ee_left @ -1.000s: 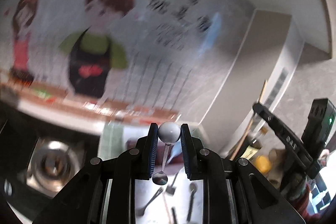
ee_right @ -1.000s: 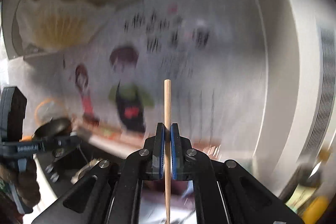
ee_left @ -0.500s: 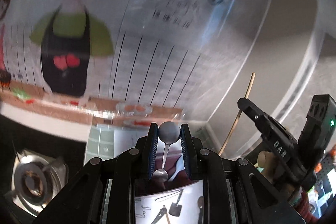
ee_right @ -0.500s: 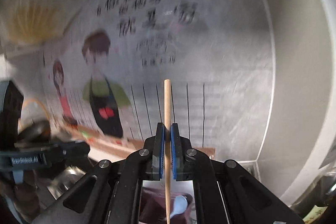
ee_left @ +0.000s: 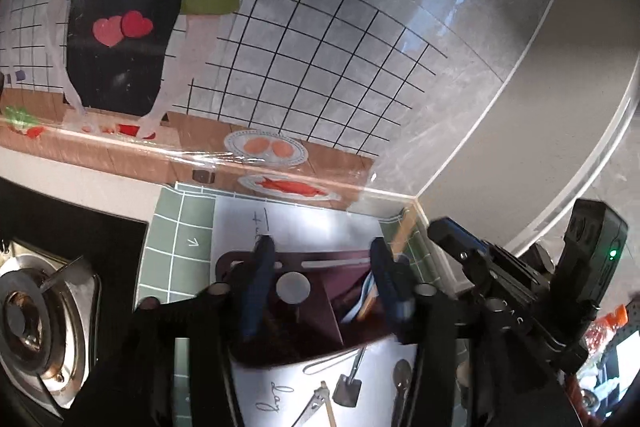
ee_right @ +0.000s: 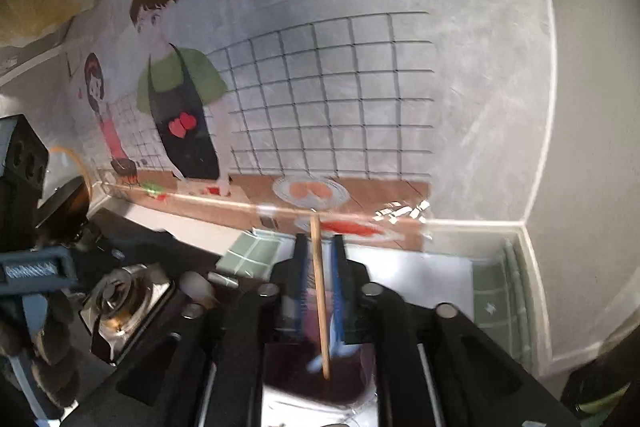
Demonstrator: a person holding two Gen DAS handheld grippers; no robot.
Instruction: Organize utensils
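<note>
Drop-off step, both hands at once. You have both grippers over the dark maroon utensil holder, which stands on a white sheet at the back of the counter.

Left gripper: jaws opening, already spread wide. The round-knobbed utensil sits between them with clear gaps either side, so nothing is pinched. Its grey knob shows at about 9 o'clock in the holder's mouth, in the left compartment; the shaft below is hidden.

Right gripper: jaws opening, a narrow gap. The wooden chopstick stands nearly upright between the blue pads, leaning slightly toward 5 o'clock; whether one pad is touching it is lost in blur. Its lower tip is down inside the holder. From the left view, the chopstick shows in the right compartment with a white-and-blue spoon.

More utensils lie on the sheet at 6 o'clock of the holder.

Judgement: the task is only partly done. Next, open fully, lift each gripper straight up clear of the handles without tipping the holder, then go for the loose pieces at 6 o'clock.
</note>
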